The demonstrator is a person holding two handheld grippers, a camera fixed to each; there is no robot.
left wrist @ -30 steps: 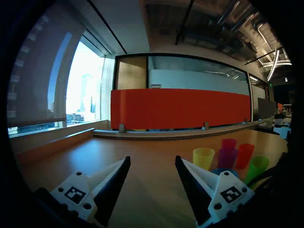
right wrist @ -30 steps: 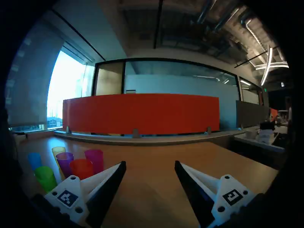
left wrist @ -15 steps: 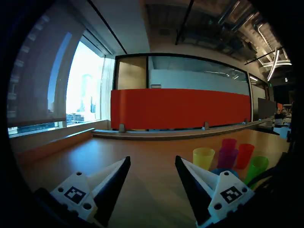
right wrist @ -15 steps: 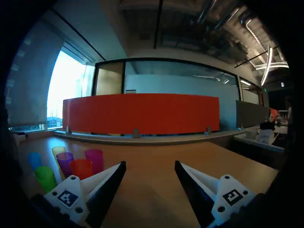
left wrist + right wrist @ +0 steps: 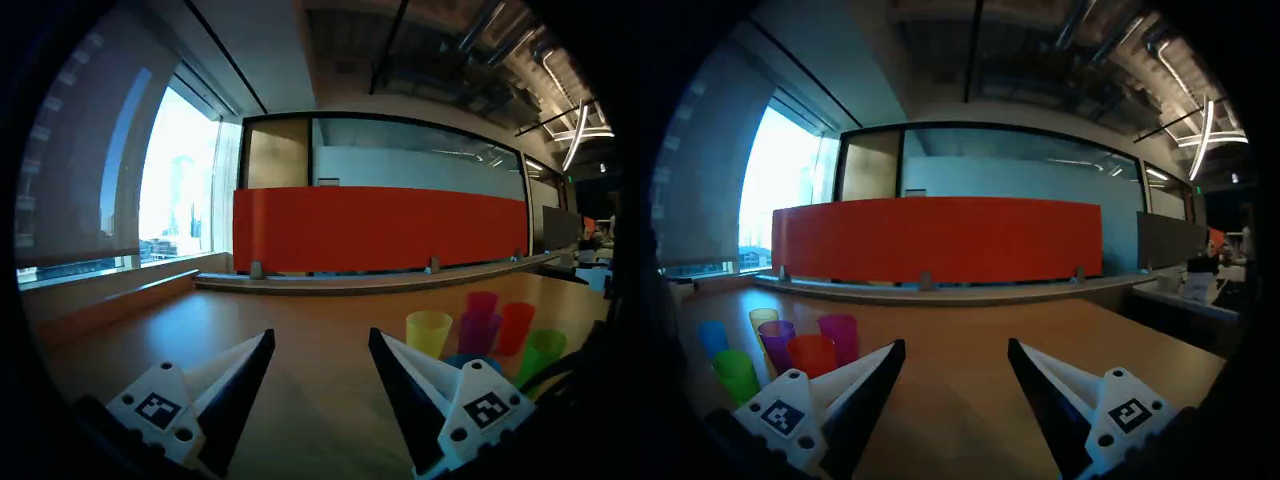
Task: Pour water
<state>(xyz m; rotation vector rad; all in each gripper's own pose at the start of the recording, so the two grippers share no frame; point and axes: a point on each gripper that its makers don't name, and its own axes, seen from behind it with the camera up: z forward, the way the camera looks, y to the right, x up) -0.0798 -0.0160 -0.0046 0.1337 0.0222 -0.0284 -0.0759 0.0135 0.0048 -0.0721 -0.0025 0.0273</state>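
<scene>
Several coloured plastic cups stand close together on the wooden table. In the left gripper view they sit right of my open left gripper [image 5: 320, 340]: a yellow cup [image 5: 428, 332], a purple cup [image 5: 478, 332], a red cup [image 5: 514, 327], a green cup [image 5: 540, 352] and a blue cup [image 5: 472, 362] partly hidden behind the right finger. In the right gripper view the same group lies left of my open right gripper [image 5: 956, 348]: yellow cup [image 5: 762, 320], purple cup [image 5: 776, 342], magenta cup [image 5: 838, 338], red cup [image 5: 810, 354], green cup [image 5: 736, 374], blue cup [image 5: 713, 338]. Neither gripper holds anything.
The wooden table [image 5: 320, 312] runs back to a low ledge with an orange partition [image 5: 376, 228] behind it. Bright windows [image 5: 172, 192] line the left side. More desks and clutter [image 5: 1196, 280] lie at the far right.
</scene>
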